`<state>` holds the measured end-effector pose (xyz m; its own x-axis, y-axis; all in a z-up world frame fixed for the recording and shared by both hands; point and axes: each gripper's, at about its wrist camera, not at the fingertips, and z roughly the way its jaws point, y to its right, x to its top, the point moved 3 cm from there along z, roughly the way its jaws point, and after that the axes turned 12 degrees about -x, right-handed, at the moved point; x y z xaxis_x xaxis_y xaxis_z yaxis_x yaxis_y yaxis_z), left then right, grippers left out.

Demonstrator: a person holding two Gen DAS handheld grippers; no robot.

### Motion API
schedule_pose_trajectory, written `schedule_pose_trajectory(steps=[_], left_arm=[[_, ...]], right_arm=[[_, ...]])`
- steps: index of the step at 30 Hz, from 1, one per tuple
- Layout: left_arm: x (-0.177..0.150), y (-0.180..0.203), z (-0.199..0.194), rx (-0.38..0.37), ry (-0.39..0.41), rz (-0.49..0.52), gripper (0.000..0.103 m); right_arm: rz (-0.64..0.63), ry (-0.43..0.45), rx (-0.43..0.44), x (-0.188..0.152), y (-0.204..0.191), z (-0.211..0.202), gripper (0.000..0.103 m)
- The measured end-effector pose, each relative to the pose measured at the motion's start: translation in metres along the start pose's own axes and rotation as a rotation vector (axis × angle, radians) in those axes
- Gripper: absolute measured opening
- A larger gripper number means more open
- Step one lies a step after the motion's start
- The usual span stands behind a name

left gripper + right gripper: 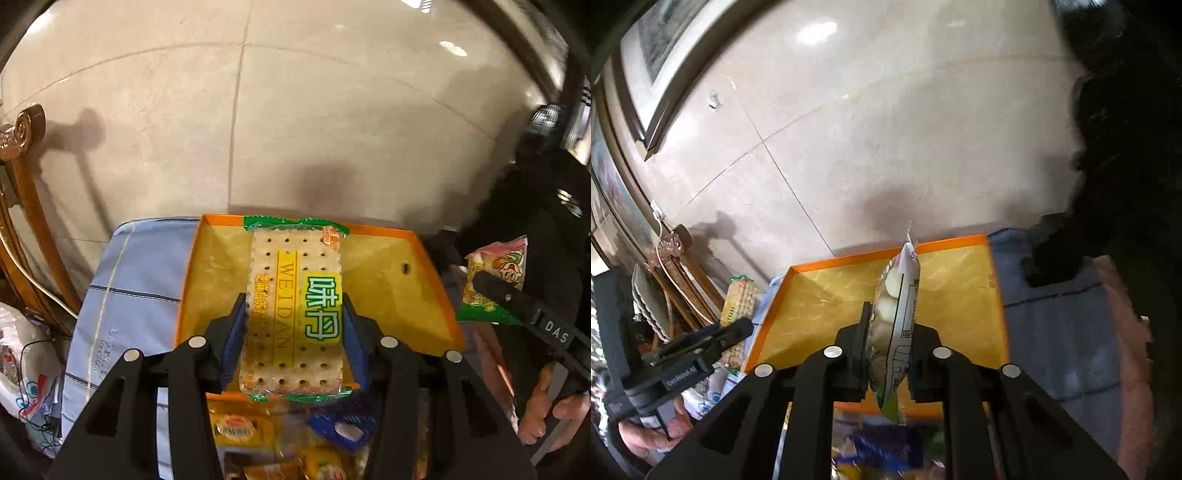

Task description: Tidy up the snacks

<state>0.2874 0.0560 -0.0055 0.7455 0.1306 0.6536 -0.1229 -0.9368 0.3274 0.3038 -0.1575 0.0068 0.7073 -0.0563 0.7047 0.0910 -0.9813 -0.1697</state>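
At the bottom center of the left wrist view, the left gripper (293, 332) clenches the cracker packet (295, 314) above the orange tray (436, 277). In the right wrist view, the right gripper (890, 354) grasps 1 snack bag (895, 317) edgewise over this tray (849, 260). Behind lies the tiled floor (332, 110).

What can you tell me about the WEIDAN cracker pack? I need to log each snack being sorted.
The cracker pack is a flat rectangular clear wrapper with green crimped ends, a yellow band reading WEIDAN and a green-and-yellow label. Pale, hole-dotted crackers show through. The left gripper clamps its long sides between blue pads, holding it lengthwise above the orange-rimmed tray. Whether its far end touches the tray cannot be told. It also appears at the left of the right wrist view.
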Motion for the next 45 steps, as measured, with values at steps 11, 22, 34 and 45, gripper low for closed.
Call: schedule_pose_trajectory(steps=[11, 22, 34, 45], left_arm=[[-0.051, -0.024, -0.034, 0.001, -0.011, -0.031, 0.099], [-0.214, -0.002, -0.016, -0.093, -0.257, 0.024, 0.099], [-0.255, 0.002, 0.026, 0.087, -0.376, 0.099, 0.05], [-0.213, 0.012, -0.05, -0.018, -0.221, 0.058, 0.011]], right_arm=[[0.051, 0.047, -0.057, -0.04, 0.037, -0.054, 0.099], [0.025, -0.215, -0.166, -0.2, 0.031, -0.062, 0.099], [-0.252, -0.225, -0.384, -0.228, -0.013, -0.029, 0.051], [-0.024, -0.135, -0.292, -0.183, 0.024, -0.104, 0.018]])
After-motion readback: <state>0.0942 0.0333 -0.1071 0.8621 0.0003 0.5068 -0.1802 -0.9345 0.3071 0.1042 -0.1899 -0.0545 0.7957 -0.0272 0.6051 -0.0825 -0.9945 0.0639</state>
